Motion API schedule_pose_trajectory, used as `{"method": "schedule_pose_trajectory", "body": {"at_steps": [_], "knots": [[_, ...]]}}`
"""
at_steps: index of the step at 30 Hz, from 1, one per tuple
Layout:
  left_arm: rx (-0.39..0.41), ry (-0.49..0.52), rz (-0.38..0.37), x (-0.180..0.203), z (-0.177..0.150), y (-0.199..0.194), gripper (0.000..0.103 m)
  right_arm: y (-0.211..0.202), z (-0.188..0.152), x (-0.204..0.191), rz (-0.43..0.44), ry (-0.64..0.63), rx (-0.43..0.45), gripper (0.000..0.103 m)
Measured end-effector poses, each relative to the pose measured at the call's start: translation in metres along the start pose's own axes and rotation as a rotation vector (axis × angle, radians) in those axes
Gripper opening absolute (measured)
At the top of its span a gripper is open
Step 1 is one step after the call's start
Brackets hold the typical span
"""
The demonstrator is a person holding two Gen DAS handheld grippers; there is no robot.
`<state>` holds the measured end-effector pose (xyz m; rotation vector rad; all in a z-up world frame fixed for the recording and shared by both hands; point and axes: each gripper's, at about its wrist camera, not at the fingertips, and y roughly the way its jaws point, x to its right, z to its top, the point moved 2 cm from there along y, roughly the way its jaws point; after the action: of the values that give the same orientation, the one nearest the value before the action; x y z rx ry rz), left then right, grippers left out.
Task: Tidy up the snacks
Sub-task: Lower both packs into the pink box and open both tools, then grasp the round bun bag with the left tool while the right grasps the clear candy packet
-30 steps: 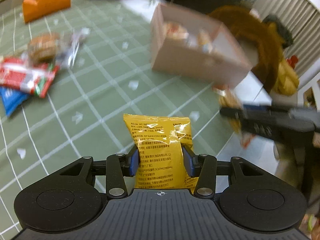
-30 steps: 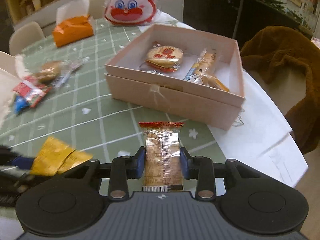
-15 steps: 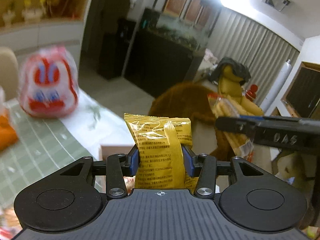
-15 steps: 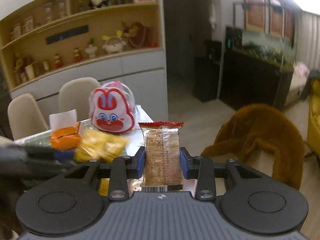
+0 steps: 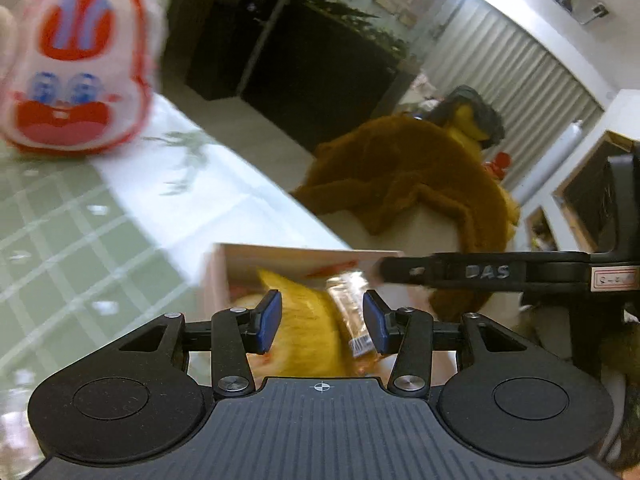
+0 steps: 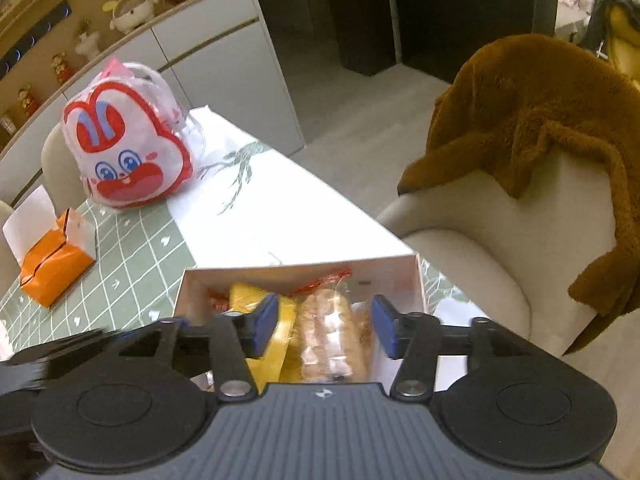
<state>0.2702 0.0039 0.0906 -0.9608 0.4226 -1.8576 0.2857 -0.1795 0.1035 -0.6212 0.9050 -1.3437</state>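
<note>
Both fingers, left (image 5: 319, 321) and right (image 6: 324, 325) (just opened), stand apart, gripping nothing, above the snack box (image 6: 400, 268).

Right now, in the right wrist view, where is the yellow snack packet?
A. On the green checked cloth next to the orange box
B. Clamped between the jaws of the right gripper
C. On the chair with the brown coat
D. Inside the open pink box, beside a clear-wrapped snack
D: the yellow snack packet lies inside the open pink box, next to the clear-wrapped snack.

green checked table (image 6: 132, 264) — pink box (image 6: 414, 280), orange carton (image 6: 52, 264), rabbit bag (image 6: 128, 152).
</note>
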Motion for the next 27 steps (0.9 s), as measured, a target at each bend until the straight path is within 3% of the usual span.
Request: {"method": "schedule_pose_trajectory", "body": {"at_steps": [5,8,10,12,16,22,25,27], "knots": [[0.030,-0.036,0.190,-0.046,-0.021,-0.055,0.050,-0.015,-0.022,-0.004,0.004,-0.058,0.044,0.059],[-0.009,-0.079,0.318,-0.078,-0.047,-0.072,0.050,-0.024,-0.050,-0.012,-0.014,-0.124,0.060,0.060],[-0.037,-0.099,0.362,-0.089,-0.064,-0.078,0.050,-0.027,-0.070,-0.020,-0.019,-0.167,0.067,0.060],[-0.051,-0.098,0.378,-0.092,-0.077,-0.081,0.050,-0.032,-0.088,-0.028,-0.011,-0.196,0.076,0.060],[0.011,-0.116,0.452,-0.101,-0.087,-0.099,0.050,-0.047,-0.112,-0.041,0.045,-0.213,0.071,0.061],[0.103,-0.289,0.570,-0.150,-0.105,-0.153,0.050,-0.067,-0.144,-0.046,0.057,-0.240,0.095,0.066],[0.067,-0.334,0.548,-0.159,-0.119,-0.147,0.050,-0.067,-0.159,-0.046,0.055,-0.236,0.086,0.066],[0.067,-0.331,0.487,-0.153,-0.125,-0.139,0.051,-0.065,-0.165,-0.048,0.056,-0.242,0.076,0.066]]}}
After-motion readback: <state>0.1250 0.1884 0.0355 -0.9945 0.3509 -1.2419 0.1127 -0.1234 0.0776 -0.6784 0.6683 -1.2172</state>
